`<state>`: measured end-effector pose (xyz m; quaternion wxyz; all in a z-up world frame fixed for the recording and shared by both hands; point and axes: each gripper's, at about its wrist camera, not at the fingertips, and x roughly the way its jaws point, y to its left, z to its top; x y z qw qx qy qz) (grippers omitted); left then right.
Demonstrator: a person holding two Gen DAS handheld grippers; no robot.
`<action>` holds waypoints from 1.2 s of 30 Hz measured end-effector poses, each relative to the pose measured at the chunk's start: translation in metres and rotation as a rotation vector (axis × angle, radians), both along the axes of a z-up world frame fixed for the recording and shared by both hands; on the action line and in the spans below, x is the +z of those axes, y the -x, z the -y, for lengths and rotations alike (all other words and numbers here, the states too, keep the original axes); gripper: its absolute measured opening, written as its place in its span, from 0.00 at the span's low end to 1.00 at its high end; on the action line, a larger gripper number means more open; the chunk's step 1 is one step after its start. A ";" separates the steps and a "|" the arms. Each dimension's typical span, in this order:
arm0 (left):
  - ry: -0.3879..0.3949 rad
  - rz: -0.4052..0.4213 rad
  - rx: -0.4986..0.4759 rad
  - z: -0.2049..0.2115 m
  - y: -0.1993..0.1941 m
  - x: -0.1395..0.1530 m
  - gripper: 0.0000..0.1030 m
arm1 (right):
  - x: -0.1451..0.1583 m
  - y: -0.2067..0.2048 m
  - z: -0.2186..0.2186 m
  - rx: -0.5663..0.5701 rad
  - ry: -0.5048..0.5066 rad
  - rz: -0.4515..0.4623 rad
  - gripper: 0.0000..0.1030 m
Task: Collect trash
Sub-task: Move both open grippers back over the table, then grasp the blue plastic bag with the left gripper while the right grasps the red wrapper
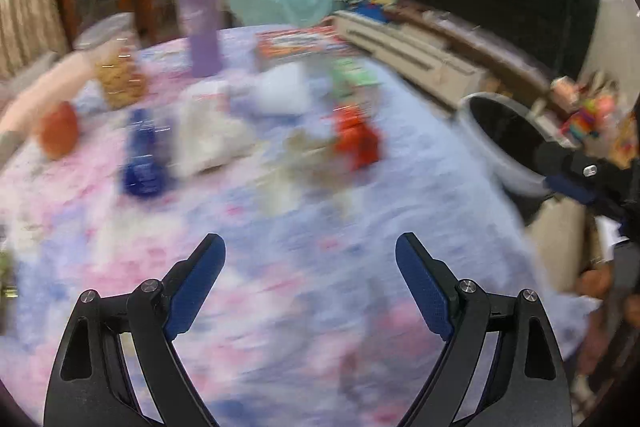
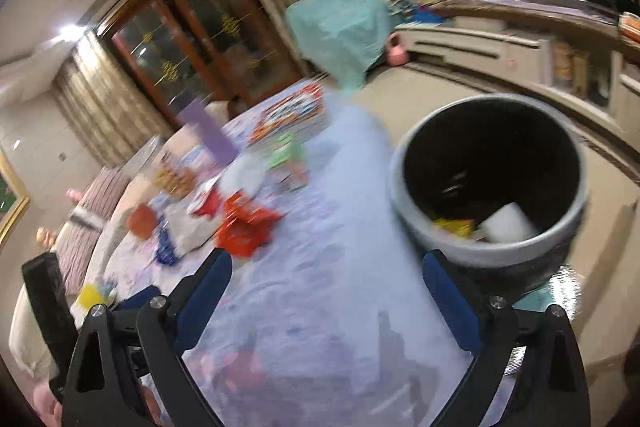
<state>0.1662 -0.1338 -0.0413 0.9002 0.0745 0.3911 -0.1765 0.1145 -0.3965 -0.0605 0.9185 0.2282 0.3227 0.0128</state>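
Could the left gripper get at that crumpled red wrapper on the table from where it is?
Probably yes. The left gripper is open and empty, and only bare tablecloth lies between its fingers and the red wrapper. The blur makes finer detail uncertain.

A round table covered by a pink-and-blue patterned cloth (image 1: pixel 280 299) is seen, heavily blurred. The left gripper (image 1: pixel 310 251) is held over the cloth with its blue-padded jaws spread wide and nothing between them. Farther across the table, a crumpled red wrapper (image 1: pixel 356 139), a dark blue bottle (image 1: pixel 142 155) and a tall purple tumbler (image 1: pixel 200 27) are set. Beyond the table's right edge stands a grey round bin lined in black (image 1: pixel 496 139).
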 end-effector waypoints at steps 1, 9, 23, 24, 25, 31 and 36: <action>-0.016 -0.005 0.026 -0.011 -0.003 -0.002 0.88 | -0.002 -0.005 -0.012 0.028 -0.007 -0.012 0.94; 0.036 -0.039 0.172 -0.081 -0.023 -0.014 0.90 | -0.017 -0.027 -0.084 0.114 0.112 -0.034 0.94; 0.036 -0.023 0.279 -0.115 -0.062 -0.023 0.90 | -0.028 -0.065 -0.103 0.111 0.164 -0.053 0.93; 0.031 -0.021 0.286 -0.116 -0.068 -0.024 0.90 | -0.028 -0.069 -0.103 0.108 0.167 -0.050 0.93; 0.030 -0.019 0.291 -0.117 -0.073 -0.024 0.90 | -0.027 -0.074 -0.103 0.104 0.172 -0.047 0.93; 0.039 0.003 0.266 -0.117 -0.110 -0.021 0.90 | -0.029 -0.094 -0.109 0.119 0.191 -0.038 0.88; 0.057 -0.018 0.244 -0.117 -0.136 -0.031 0.88 | -0.038 -0.113 -0.108 0.113 0.206 -0.072 0.69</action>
